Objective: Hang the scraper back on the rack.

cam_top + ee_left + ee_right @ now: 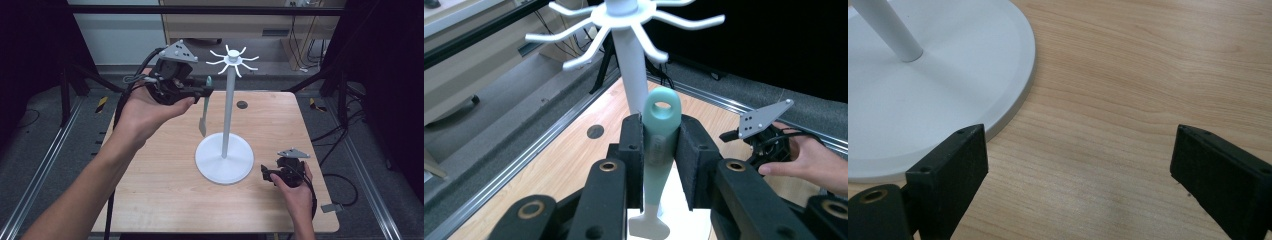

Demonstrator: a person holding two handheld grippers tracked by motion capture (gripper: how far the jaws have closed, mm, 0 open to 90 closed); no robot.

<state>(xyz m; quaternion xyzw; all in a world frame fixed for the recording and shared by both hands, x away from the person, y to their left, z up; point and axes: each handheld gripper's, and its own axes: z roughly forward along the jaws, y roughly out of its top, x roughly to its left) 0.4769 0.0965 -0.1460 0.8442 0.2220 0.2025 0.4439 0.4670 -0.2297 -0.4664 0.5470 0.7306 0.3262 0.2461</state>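
A small teal-handled utensil point(205, 106), probably a spatula, is being held up in the upper centre of the high view, just left of the pole of a white hook stand point(225, 160). It is being carried upright, its pale blade point(202, 126) hanging downward and its handle loop point(663, 106) pointing up, close below and to the left of the stand's ring of hooks point(231, 60).

The utensil is being judged as light and fairly stiff, with a smooth handle, possibly silicone or plastic, that could slip or swivel if pinched loosely. The blade looks thin and might flex. The best hold is being taken where it is now: on the handle's middle, below the loop, so that the hole is being left free for a hook.

In the left gripper view, the handle is being clamped between the fingers point(631, 150) of the left gripper point(205, 91), which are being kept narrow, pressing on both flanks of the handle.

At the lower right of the high view, the right gripper point(266, 175) is being rested low on the worktop point(150, 190), just beside the rim of the stand's round base. In the right gripper view its fingers point(950, 175) are being held wide apart, with nothing gripped and only bare wood between them.
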